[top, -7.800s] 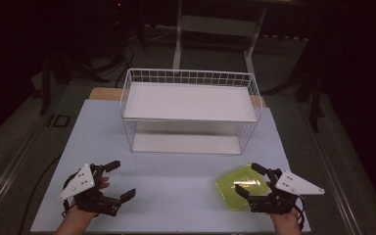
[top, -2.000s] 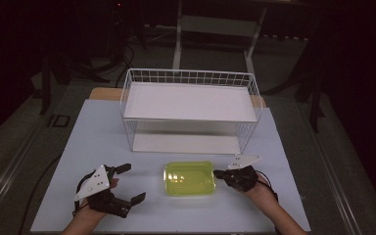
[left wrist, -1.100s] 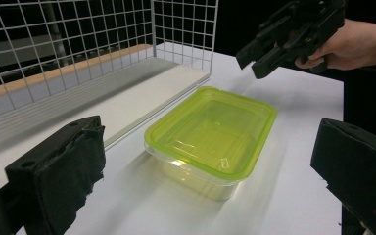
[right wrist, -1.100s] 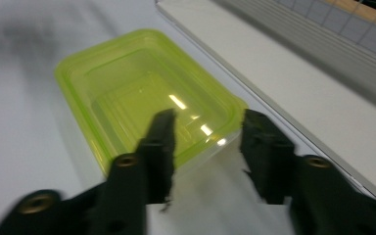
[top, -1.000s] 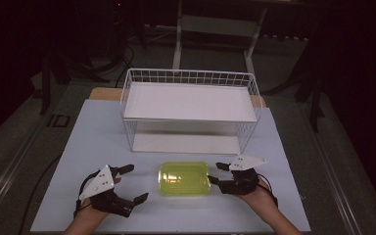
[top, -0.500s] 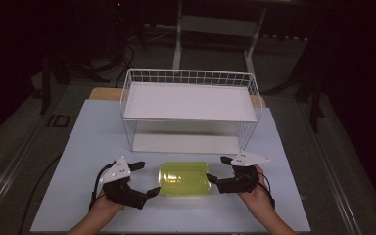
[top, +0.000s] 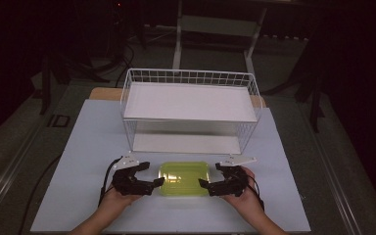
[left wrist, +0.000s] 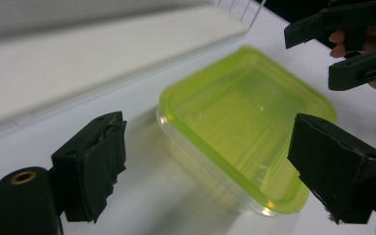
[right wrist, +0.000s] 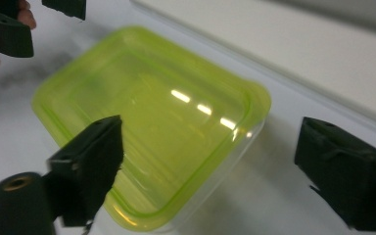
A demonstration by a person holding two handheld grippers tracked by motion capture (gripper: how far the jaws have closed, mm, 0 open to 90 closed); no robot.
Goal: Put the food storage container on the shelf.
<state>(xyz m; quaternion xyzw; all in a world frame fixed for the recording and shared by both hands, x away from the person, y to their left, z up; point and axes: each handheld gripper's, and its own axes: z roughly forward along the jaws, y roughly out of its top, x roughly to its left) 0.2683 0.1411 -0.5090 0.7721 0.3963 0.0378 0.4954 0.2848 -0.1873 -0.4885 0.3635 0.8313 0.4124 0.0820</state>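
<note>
A yellow-green lidded plastic container (top: pixel 184 178) lies flat on the white table, just in front of the wire rack. My left gripper (top: pixel 152 175) stands open at its left edge, jaws spread to either side of that end. My right gripper (top: pixel 210 175) stands open at its right edge in the same way. In the left gripper view the container (left wrist: pixel 245 132) lies between and beyond the left gripper's (left wrist: pixel 215 166) jaws, with the right gripper (left wrist: pixel 323 54) past it. In the right gripper view the container (right wrist: pixel 152 137) lies ahead of the right gripper (right wrist: pixel 218 166), with the left gripper (right wrist: pixel 34 19) at top left.
A white wire rack (top: pixel 191 110) with an upper shelf and a lower shelf stands at the back middle of the table (top: pixel 78 161). Its lower shelf opens toward the container. Dark floor and stands surround the table.
The container went from the table's front right to the centre front. The left gripper moved right to its left edge, and the right gripper now sits at its right edge.
</note>
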